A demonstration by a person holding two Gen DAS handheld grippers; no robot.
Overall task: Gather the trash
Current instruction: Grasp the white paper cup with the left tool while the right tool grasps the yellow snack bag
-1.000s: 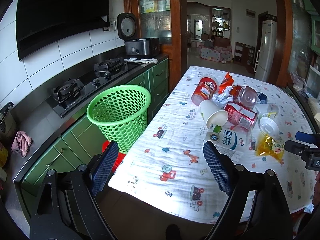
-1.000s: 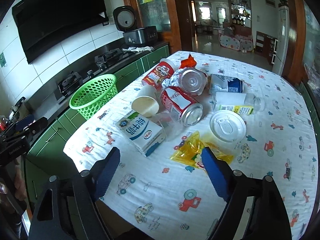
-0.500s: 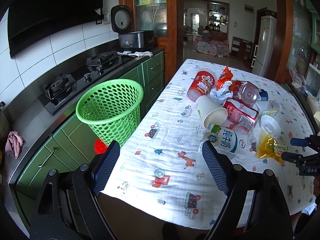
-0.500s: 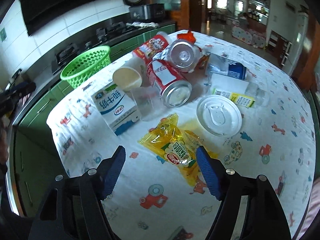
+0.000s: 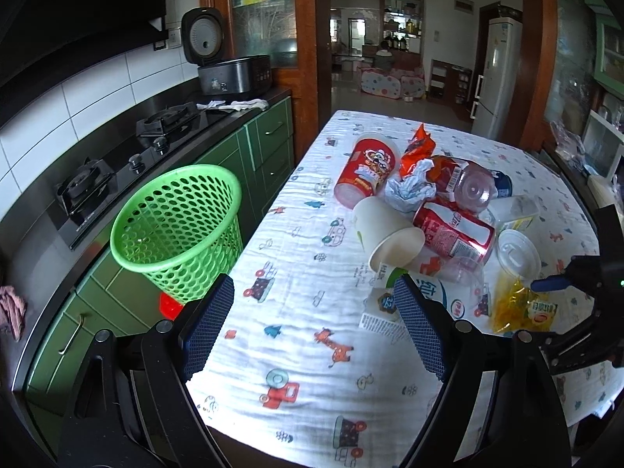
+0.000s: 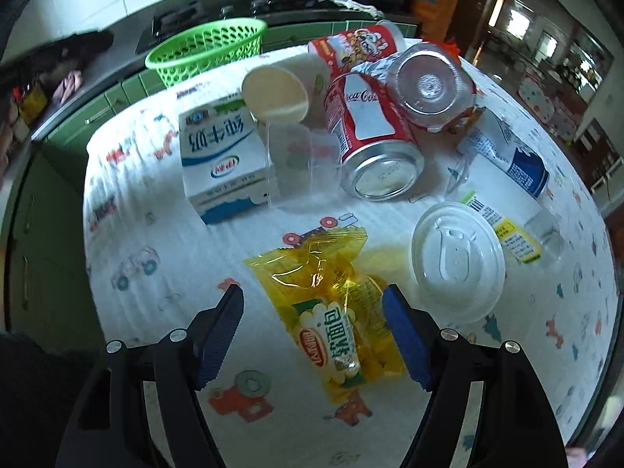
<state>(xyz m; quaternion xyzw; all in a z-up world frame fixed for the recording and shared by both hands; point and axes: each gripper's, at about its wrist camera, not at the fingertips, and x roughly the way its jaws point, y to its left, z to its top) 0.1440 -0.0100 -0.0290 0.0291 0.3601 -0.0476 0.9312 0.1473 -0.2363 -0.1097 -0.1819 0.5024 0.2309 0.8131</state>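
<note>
A yellow snack wrapper [image 6: 331, 304] lies on the patterned tablecloth [image 6: 156, 280]. My right gripper [image 6: 314, 329] is open, its fingers on either side of the wrapper, just above it. Behind it lie a milk carton [image 6: 220, 160], a paper cup [image 6: 280, 89], a red cola can [image 6: 370, 136], a clear plastic cup [image 6: 304, 163], a white lid [image 6: 458, 261] and more trash. My left gripper [image 5: 316, 327] is open and empty over the table's near left part. The green basket [image 5: 177, 226] stands left of the table. The wrapper [image 5: 520, 310] and the right gripper [image 5: 550, 284] also show in the left wrist view.
A counter with a gas hob [image 5: 128, 156] and green cabinets [image 5: 269, 148] runs along the left. A rice cooker [image 5: 230, 70] stands at its far end. A doorway and a fridge [image 5: 495, 78] lie beyond the table. A red object [image 5: 168, 306] sits under the basket.
My right gripper has moved down and forward over the yellow wrapper, which now lies between its fingers. My left gripper has shifted forward over the table.
</note>
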